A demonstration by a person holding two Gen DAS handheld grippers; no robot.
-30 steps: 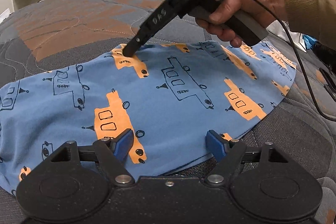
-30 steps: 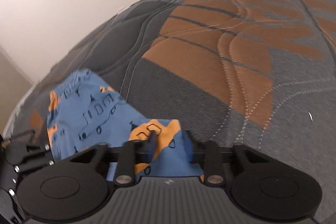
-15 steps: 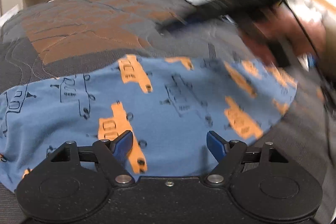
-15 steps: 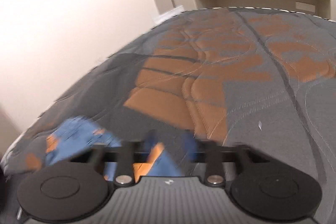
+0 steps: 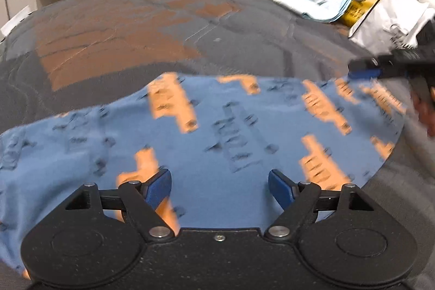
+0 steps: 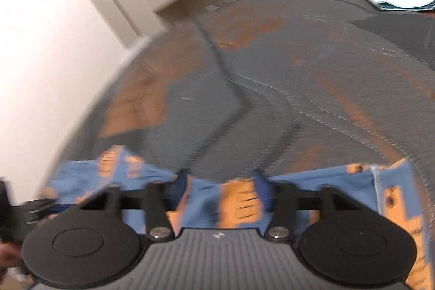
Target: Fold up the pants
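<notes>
We've got the blue pants spread flat on the bed. Our left gripper hangs over them, jaws apart; our right gripper is opening, nothing pinched.

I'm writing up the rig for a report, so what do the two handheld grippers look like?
The left gripper has a speckled black body, two round black discs, silver screws, black linkage bars and blue fingers. The right gripper is built the same way, but its centre plate is ribbed grey with a small white mark; its fingers are also blue. No sleeve shows clearly.
</notes>
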